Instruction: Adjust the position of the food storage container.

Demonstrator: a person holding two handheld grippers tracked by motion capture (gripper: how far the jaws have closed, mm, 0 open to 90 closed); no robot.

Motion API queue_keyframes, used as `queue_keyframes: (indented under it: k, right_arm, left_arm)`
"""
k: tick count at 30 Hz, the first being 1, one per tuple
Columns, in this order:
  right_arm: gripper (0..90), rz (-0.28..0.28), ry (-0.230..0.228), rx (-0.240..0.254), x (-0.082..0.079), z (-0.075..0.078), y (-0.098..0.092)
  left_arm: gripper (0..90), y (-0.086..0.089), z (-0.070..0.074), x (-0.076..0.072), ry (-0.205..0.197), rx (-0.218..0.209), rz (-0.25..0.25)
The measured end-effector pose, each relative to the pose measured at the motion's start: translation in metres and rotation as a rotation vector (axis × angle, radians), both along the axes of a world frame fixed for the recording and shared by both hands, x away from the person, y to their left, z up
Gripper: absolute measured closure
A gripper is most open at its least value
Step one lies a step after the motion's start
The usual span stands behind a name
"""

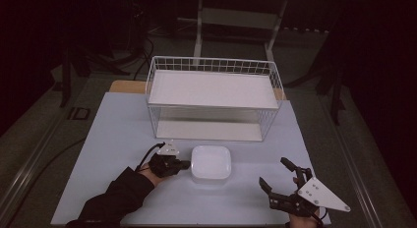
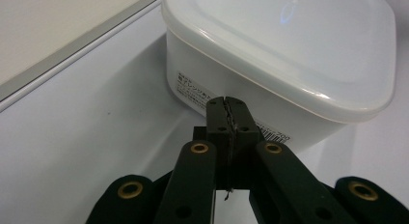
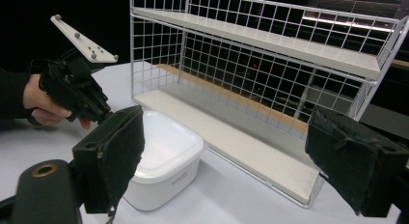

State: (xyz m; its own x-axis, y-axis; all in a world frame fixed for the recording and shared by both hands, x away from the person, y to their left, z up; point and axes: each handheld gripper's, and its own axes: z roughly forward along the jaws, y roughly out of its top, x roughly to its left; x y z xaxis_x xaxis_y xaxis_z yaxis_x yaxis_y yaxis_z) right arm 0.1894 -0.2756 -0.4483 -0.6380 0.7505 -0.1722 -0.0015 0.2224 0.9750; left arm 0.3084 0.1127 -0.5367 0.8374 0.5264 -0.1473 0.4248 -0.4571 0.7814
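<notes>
**Container on the table, shelf unfilled**

We see the white lidded container (image 1: 211,162) resting on the pale table (image 1: 113,139) at lower centre of the high view, just in front of the white wire rack (image 1: 214,98) that stands in the upper middle; both of the rack's 2 shelves look bare, so we judge that whatever placing is meant has not been done.

The left gripper (image 1: 183,164) sits at the container's left side; in the left gripper view its jaws are pressed together with nothing between them, their tips at or just short of the container's labelled wall (image 2: 193,89); we cannot tell whether they touch it.

The right gripper (image 1: 275,178) hovers at lower right of the high view, well apart from the container, jaws spread wide and empty; in its own view the container (image 3: 164,156) lies at lower left, between the 2 pads.

We judge the work to be at an early stage; the container has no grasp on it; lifting and moving it remain.
</notes>
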Motion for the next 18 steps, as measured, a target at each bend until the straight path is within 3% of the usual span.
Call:
queue_keyframes:
  k: [6,11,12,13,15,16,18]
  right_arm:
    - [13.4,-0.003,-0.001,-0.007,0.0,-0.001,0.0]
    - [13.3,0.014,0.021,-0.026,0.003,-0.004,0.003]
    - [13.3,0.017,0.023,-0.034,0.003,-0.004,0.005]
    - [13.4,0.024,0.038,-0.049,0.004,-0.006,0.008]
    - [13.3,0.029,0.051,-0.063,0.004,-0.007,0.012]
    - [13.3,0.029,0.051,-0.063,0.004,-0.007,0.012]
    - [13.3,0.035,0.06,-0.058,0.004,-0.007,0.013]
  left_arm:
    - [89.1,0.0,0.003,-0.003,-0.001,0.009,-0.003]
    - [84.2,0.016,0.014,-0.01,-0.003,-0.043,0.019]
    - [79.9,0.018,0.017,-0.012,-0.006,-0.054,0.024]
    - [65.4,0.021,0.02,-0.014,0.003,-0.076,0.028]
    - [50.3,0.028,0.028,-0.021,-0.012,-0.128,0.069]
    - [42.6,0.028,0.028,-0.021,-0.012,-0.128,0.069]
    - [39.1,0.032,0.034,-0.026,-0.01,-0.176,0.086]
